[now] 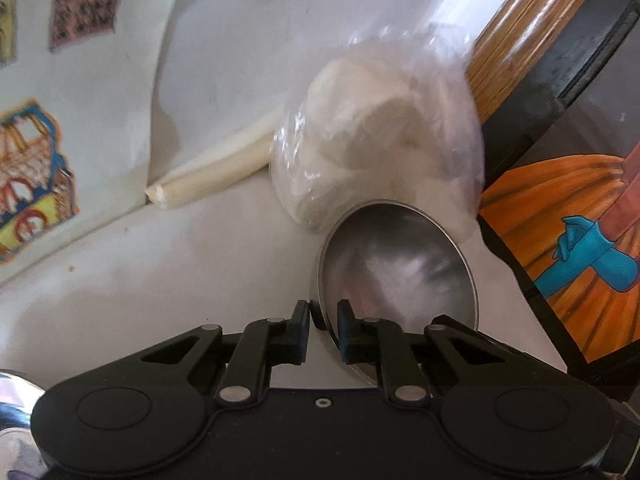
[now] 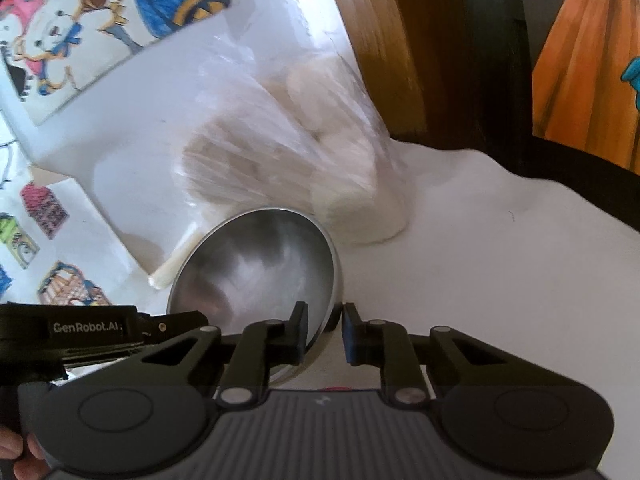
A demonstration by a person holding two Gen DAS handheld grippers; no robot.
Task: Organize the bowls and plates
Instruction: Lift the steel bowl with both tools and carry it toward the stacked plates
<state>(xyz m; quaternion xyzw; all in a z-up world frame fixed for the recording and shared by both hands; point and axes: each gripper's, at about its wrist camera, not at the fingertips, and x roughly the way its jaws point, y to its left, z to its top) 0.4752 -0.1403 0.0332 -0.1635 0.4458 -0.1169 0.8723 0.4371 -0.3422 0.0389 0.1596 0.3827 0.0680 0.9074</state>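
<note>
A steel bowl point(image 1: 400, 272) is held tilted above the white table, its hollow facing the cameras. My left gripper point(image 1: 324, 316) is shut on the bowl's left rim. In the right wrist view the same bowl point(image 2: 260, 268) shows, and my right gripper point(image 2: 325, 316) is closed on its right rim, one finger inside and one outside. The left gripper's body point(image 2: 92, 332) shows at the left of the right wrist view. No plates are in view.
A clear plastic bag of white pieces point(image 1: 380, 140) lies just behind the bowl. A rolled white cloth point(image 1: 212, 176) and cartoon-printed sheets point(image 1: 36, 184) lie left. A wooden post point(image 1: 532, 24) and an orange painted panel point(image 1: 568, 240) stand right. Another steel item point(image 1: 16, 420) is at bottom left.
</note>
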